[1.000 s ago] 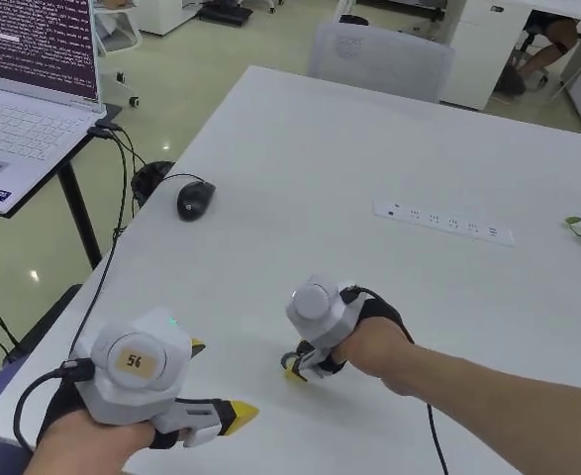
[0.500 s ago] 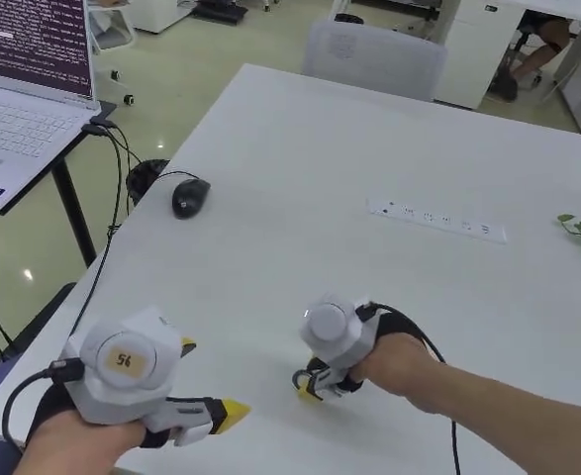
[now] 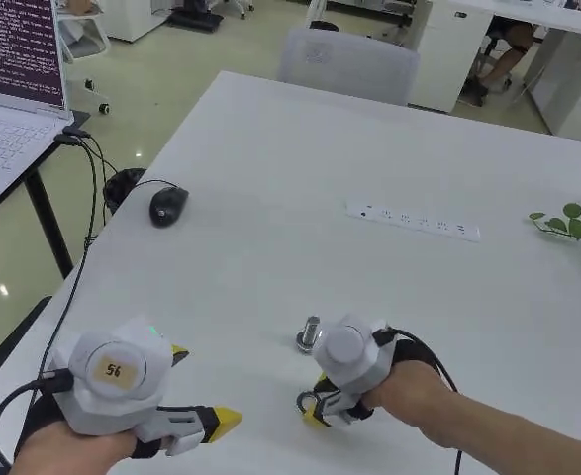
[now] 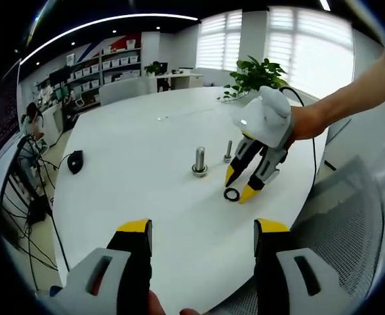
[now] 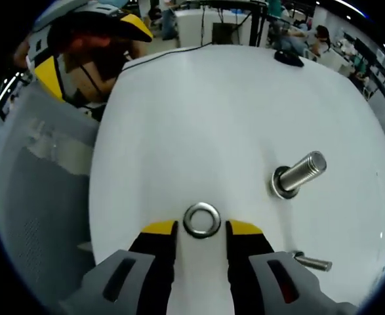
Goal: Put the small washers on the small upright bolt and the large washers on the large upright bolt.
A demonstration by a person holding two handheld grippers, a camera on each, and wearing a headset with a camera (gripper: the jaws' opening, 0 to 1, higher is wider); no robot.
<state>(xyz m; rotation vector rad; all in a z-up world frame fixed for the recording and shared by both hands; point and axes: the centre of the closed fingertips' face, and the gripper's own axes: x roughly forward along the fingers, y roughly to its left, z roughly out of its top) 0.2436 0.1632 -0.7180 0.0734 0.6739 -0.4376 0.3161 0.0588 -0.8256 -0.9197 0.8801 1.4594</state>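
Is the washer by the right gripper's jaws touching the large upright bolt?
Apart. The right gripper view shows bare table between the washer and the large bolt.

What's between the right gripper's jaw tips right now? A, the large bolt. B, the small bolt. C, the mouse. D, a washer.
D: the right gripper view shows a washer between the right gripper's yellow tips, with the large bolt standing apart from it on the table.
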